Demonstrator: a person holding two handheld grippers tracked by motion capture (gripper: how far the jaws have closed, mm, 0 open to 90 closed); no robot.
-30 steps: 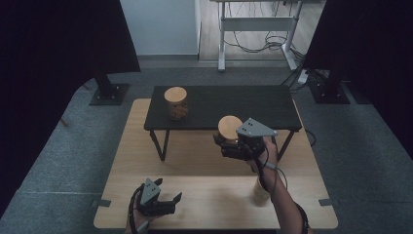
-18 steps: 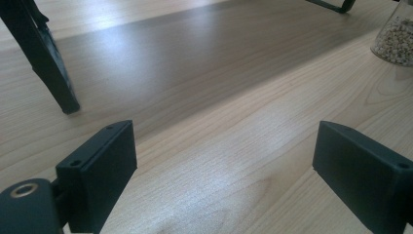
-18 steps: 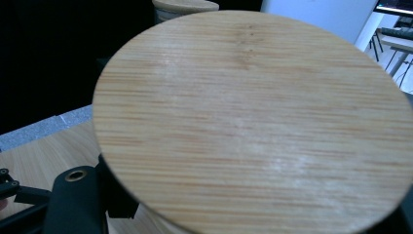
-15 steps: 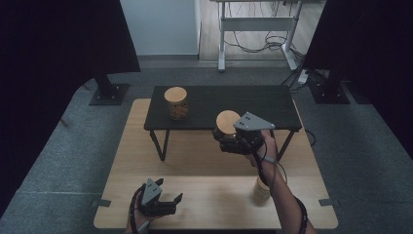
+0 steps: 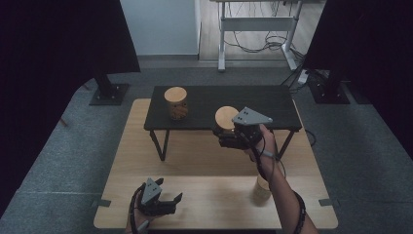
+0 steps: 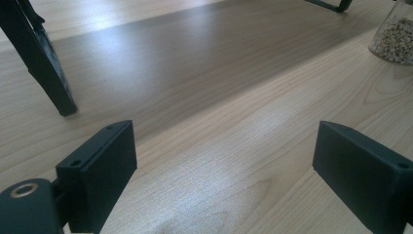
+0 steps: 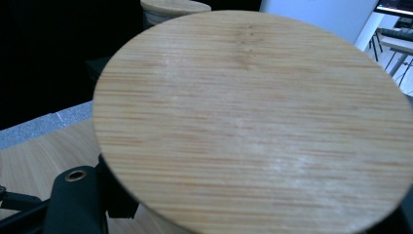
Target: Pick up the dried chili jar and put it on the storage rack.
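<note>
- Round bamboo-lidded jar [image 5: 226, 119]: your right gripper [image 5: 229, 139] clamps it above the black shelf's [image 5: 209, 100] front edge.
- Your left gripper [image 5: 168, 204] rests wide open, holding nothing, over the light wooden table [image 5: 209, 161].

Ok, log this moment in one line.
right tool: shut on wooden-lidded jar, near black shelf | left tool: open, empty

A black low shelf [image 5: 253, 100] stands on the wooden desk [image 5: 195, 161]. At the shelf's left end sits a wood-lidded jar [image 5: 176, 102]. Another jar [image 5: 261, 189] stands on the desk before the shelf's right end. Behind the shelf, cables [image 5: 258, 34] lie on the floor.
</note>
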